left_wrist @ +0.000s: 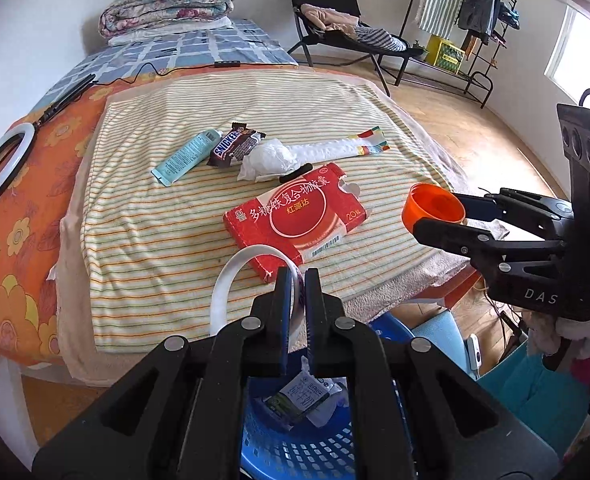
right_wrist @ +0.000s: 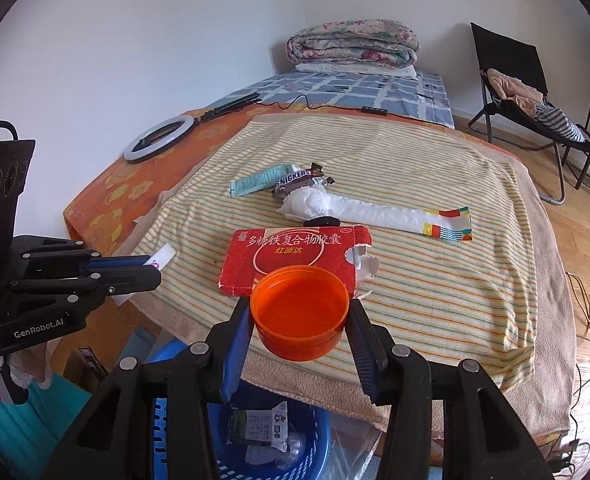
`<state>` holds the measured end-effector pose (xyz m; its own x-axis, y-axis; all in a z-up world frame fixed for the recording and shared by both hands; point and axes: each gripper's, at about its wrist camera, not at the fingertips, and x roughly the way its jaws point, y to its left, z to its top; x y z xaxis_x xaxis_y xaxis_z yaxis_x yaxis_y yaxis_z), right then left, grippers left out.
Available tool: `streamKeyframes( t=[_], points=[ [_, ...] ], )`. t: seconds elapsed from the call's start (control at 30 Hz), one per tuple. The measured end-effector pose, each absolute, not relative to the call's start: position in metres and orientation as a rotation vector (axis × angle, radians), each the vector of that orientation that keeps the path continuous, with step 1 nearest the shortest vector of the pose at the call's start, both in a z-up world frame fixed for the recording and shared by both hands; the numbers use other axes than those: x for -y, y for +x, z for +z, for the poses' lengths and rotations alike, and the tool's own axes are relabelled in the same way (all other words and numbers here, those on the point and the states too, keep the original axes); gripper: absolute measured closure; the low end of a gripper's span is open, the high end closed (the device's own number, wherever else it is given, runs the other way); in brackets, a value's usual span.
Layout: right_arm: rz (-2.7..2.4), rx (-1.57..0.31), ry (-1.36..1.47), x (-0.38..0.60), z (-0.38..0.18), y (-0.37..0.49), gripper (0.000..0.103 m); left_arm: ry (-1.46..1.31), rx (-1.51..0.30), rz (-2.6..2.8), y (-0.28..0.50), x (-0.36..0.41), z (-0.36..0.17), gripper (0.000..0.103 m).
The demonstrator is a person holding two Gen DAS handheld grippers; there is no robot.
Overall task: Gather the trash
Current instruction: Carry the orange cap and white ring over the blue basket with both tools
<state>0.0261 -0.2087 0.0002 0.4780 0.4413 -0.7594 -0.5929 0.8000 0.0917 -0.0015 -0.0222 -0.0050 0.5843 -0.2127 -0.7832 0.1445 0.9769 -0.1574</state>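
While upright, orange cup (right_wrist: 300,312) faces up.

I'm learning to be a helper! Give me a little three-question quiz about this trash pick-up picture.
1. True or false: the right tool holds an orange cup.
2. What does the left tool pinch? A) white strip B) candy bar C) tube
3. Where does the red box lie?

Key:
1. True.
2. A, the white strip.
3. On the striped cloth, not in the blue basket.
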Motion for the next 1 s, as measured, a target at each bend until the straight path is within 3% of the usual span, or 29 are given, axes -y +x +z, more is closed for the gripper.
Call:
streamKeyframes(
  t=[1.0],
  points=[
    [0.668, -1.044, -0.221, 0.217, -0.08, -0.05, 0.055, -0.083, -1.123, -0.213, -0.064, 0.041, -0.098, 0.099]
  ],
)
